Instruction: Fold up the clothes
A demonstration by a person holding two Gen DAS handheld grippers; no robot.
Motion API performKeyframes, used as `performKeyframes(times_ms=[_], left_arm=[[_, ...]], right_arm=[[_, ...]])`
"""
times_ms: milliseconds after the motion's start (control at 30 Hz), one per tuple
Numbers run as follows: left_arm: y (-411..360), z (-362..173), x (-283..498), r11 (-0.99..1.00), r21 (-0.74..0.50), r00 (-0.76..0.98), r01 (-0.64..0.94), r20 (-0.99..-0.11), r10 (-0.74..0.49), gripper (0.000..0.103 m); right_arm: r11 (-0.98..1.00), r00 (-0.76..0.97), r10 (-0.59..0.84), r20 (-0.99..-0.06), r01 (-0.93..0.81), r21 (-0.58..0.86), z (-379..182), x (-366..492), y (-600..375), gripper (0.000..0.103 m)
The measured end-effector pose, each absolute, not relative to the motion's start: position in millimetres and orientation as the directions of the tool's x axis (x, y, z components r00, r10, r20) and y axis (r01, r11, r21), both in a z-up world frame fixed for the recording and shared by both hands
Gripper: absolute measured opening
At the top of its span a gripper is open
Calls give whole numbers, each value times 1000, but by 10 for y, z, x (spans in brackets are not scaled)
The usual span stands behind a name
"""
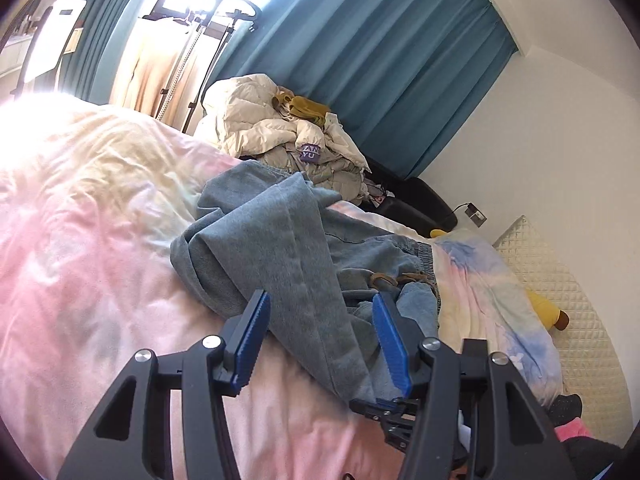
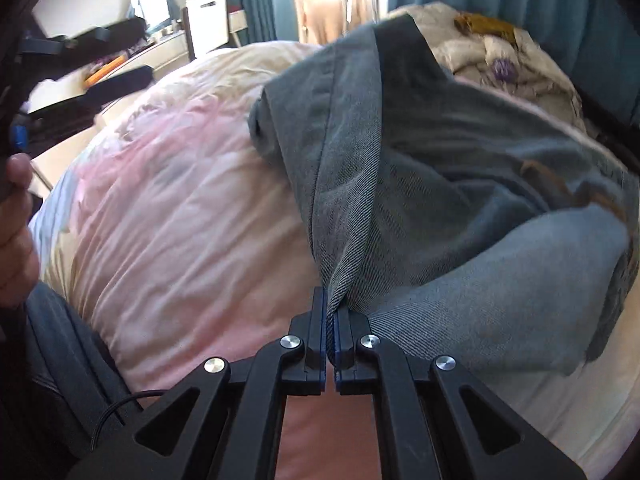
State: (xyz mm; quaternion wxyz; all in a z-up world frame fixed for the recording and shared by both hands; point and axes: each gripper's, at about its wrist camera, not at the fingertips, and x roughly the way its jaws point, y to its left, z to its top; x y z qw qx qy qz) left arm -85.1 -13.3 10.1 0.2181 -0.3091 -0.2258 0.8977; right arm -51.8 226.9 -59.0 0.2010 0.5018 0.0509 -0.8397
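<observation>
Lying rumpled on the pink duvet (image 1: 80,240) of a bed, the jeans (image 1: 280,240) sit in a heap with one leg draped forward across the rest. At the far left of the left wrist view a white chair (image 1: 52,48) stands by the teal curtain (image 1: 380,60), and a beige garment (image 1: 148,72) hangs on a rack in front of the bright window. Right of that, a cream quilted jacket (image 1: 260,128) is piled beyond the bed, with an olive cloth (image 1: 304,108) on top. The left claw (image 1: 320,340) hangs just over the draped leg, its blue pads (image 1: 252,344) wide apart, one on each side of the fabric and not gripping it. Farther right a pastel pillow (image 1: 480,280) lies beside the waistband, and a yellow toy (image 1: 548,308) rests against the quilted headboard (image 1: 560,280). In the right wrist view the right claw (image 2: 330,328) is clamped on a gathered fold of the jeans (image 2: 420,180), which rises from its closed pads toward the hem.
</observation>
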Motion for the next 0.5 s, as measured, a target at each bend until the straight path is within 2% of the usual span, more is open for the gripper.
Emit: performKeyframes(times_ms=[67,167,200,233,300,400,500], left_arm=[[-157,60,-830,-808,-538,-715,-242,-464,523,55],[-172,1,-833,-815,-536,-710,-222,-484,512,55],[-173,-12,-833,-813,-541,-707,-218,-487,513,55],[-174,-25,-835,-810,-545,-703,-215,-489,516,55],[-174,-43,-836,-808,-551,-698,-209,-495,517,55],[-180,-75,-825,-805,-561,-695,-195,-500,516,55],[-194,-108,-820,-797,-577,-690,-180,-503,520,55]], right_arm=[[-934,-371,-275,-887,321,156,-764,-566,2340,2],[-931,-392,-345,-853,260,257,-656,-556,2517,6],[-923,-420,-376,-826,245,296,-559,-523,2602,12],[-913,-447,-406,-797,231,335,-462,-490,2687,24],[-885,-510,-460,-726,199,421,-277,-409,2900,38],[-817,-623,-498,-604,102,568,-77,-276,3399,44],[-725,-715,-422,-558,-104,681,-113,-218,4010,55]])
